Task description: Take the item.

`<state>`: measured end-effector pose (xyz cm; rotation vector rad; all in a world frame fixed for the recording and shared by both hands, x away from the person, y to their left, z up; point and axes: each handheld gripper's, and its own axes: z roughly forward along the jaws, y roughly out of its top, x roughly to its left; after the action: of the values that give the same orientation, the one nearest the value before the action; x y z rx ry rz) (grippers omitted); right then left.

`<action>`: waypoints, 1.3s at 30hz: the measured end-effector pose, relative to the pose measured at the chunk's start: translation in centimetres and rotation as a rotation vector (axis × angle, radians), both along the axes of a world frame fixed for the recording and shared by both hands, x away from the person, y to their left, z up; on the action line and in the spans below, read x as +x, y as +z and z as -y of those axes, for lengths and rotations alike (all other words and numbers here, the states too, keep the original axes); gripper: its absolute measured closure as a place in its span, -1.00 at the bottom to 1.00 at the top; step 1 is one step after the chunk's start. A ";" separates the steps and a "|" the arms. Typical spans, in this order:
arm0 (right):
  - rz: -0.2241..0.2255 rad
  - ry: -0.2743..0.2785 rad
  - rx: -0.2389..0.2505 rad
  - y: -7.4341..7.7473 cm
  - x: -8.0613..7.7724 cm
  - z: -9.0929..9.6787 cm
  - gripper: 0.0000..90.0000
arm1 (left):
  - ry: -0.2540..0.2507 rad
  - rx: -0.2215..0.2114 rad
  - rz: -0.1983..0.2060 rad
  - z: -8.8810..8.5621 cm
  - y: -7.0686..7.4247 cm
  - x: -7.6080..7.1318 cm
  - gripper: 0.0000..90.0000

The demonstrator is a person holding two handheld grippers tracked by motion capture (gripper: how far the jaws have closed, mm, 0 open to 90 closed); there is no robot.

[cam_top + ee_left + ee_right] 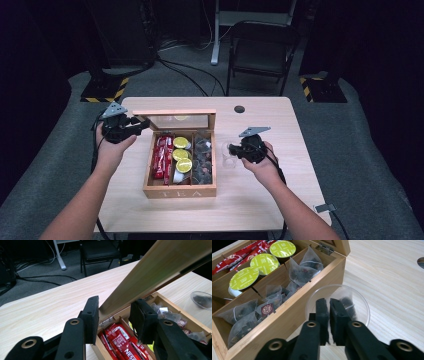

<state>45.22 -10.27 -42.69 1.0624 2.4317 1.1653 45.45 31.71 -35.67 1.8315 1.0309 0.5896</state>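
Clear plastic cup point(362, 305), dark tea bag point(348, 305) inside

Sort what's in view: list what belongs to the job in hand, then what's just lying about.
In use: hinged lid of wooden tea box, clear plastic cup, pyramid tea bag in cup, left claw, right claw.
Idle: red sachets, green-lidded capsules, black folding chair.

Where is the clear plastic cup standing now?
In the high view the clear plastic cup stands on the table, right of the wooden tea box, beside its tea-bag compartment.
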 end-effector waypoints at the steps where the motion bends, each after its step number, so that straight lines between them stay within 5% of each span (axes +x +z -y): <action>1: -0.005 0.000 0.001 0.0 0.0 0.0 0.85 | 0.000 0.000 0.000 0.0 0.0 0.0 0.31; 7: 0.000 -0.011 -0.003 0.0 0.0 -0.1 0.72 | -0.002 0.000 0.000 0.0 0.0 0.0 0.31; 18: 0.029 -0.038 0.002 0.3 -0.5 -0.4 0.15 | 0.000 0.002 -0.002 0.0 0.0 0.0 0.31; 39: 0.093 0.016 0.031 3.1 -1.3 -2.0 -0.65 | 0.000 0.001 0.001 0.0 0.0 0.0 0.31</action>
<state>43.97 -8.23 -39.62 0.9755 2.3628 1.2329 45.43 31.71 -35.64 1.8323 1.0302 0.5905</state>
